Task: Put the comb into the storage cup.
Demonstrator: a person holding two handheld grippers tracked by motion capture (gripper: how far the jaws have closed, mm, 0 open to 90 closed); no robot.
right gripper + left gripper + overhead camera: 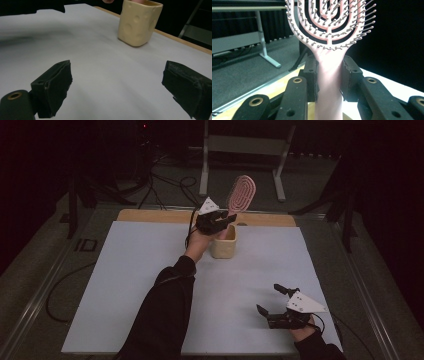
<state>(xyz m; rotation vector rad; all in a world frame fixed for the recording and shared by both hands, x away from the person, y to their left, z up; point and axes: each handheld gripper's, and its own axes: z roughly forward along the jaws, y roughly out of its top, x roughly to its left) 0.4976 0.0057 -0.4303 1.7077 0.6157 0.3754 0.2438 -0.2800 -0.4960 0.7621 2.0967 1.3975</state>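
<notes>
A pink hairbrush (242, 193) (329, 30) stands upright with its handle clamped between the pads of my left gripper (216, 220) (329, 75). The handle's lower end reaches down toward the mouth of a cream cup with round dimples (223, 242) (138, 22), which stands on the white mat near the table's far edge. Whether the handle touches the cup I cannot tell. My right gripper (278, 301) (117, 91) rests low at the mat's front right, jaws wide apart with nothing between them.
The white mat (125, 285) covers most of the wooden table (150, 216). Behind the table stands a grey metal frame (245, 150), with cables on the floor (165, 185). The surroundings are dark.
</notes>
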